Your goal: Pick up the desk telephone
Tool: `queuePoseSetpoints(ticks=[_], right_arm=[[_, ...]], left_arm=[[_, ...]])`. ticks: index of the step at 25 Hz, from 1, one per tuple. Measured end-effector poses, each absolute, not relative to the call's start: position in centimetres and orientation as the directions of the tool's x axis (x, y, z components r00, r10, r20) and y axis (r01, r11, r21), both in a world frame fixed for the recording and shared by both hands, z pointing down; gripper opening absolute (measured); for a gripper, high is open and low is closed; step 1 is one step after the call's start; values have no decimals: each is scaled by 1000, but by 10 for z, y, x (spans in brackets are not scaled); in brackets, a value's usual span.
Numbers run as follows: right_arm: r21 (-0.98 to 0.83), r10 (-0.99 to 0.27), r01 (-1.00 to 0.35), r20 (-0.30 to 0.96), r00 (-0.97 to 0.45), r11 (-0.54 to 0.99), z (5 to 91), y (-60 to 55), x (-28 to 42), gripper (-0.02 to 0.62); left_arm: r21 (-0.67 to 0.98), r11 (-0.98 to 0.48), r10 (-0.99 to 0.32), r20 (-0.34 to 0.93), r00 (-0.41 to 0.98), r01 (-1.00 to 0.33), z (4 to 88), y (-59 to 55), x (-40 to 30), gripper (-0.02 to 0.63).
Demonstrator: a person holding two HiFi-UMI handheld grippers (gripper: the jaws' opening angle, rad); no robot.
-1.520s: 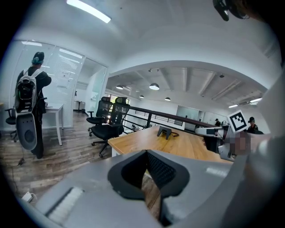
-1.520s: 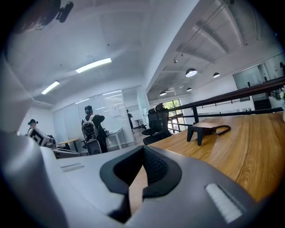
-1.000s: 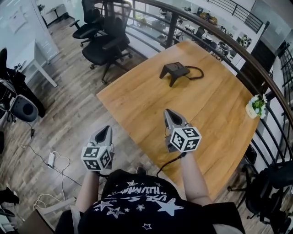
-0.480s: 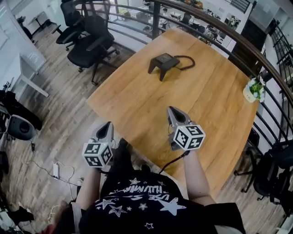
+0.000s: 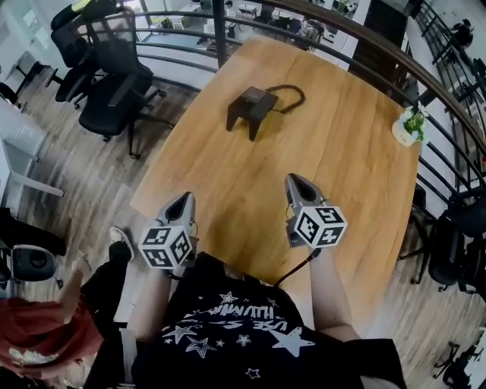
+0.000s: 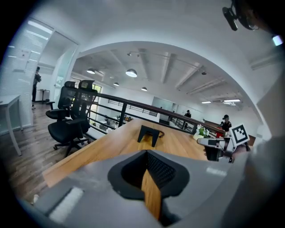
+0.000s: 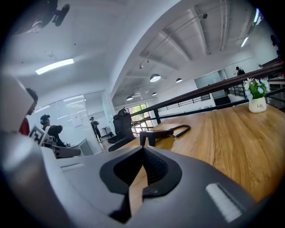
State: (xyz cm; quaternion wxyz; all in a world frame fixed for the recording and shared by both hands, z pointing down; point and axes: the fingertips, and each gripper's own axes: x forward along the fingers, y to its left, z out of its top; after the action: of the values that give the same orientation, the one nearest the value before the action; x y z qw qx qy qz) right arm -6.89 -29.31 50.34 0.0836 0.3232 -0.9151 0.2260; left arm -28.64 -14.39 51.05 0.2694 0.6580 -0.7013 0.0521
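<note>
The desk telephone [image 5: 250, 106] is a black, low, angled unit with a looped black cord [image 5: 292, 93]. It stands at the far side of the wooden table [image 5: 342, 159]. It also shows small and distant in the left gripper view [image 6: 148, 133] and in the right gripper view [image 7: 156, 132]. My left gripper [image 5: 184, 201] hovers at the table's near left edge, jaws together and empty [image 6: 146, 151]. My right gripper [image 5: 295, 182] is over the near part of the table, also shut on nothing [image 7: 143, 149]. Both point toward the phone, well short of it.
Black office chairs [image 5: 114, 91] stand left of the table. A dark railing [image 5: 319, 23] curves behind it. A small potted plant [image 5: 408, 125] sits at the table's right edge. A person in red [image 5: 38, 342] is at the lower left. Other people stand far off.
Both grippers have moved forward toward the table. The left one went from over the floor to the table's near edge. The phone has not moved.
</note>
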Motion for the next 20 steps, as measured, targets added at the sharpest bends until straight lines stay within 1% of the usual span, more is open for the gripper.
queuePoseSetpoints(ticks=[6,11,18,19,20], right_arm=[[-356,-642,-719,325,-694,597,506,-313,-61,2],[-339,-694,-774,346,-631,535,511,-321,-53,2],[-330,-734,-814,358,-577,478,502,-335,-44,2],[-330,-741,-819,358,-568,469,500,-335,-41,2],[-330,-747,-824,359,-560,460,499,-335,-37,2]], left_arm=[[342,12,-883,445,151,-940,512,-205,-294,3],[375,-44,-859,458,227,-926,522,-241,-293,3],[522,-103,-799,463,383,-847,528,-283,-275,3],[557,-107,-793,452,409,-824,526,-288,-270,28],[594,-115,-785,437,439,-797,524,-292,-264,92]])
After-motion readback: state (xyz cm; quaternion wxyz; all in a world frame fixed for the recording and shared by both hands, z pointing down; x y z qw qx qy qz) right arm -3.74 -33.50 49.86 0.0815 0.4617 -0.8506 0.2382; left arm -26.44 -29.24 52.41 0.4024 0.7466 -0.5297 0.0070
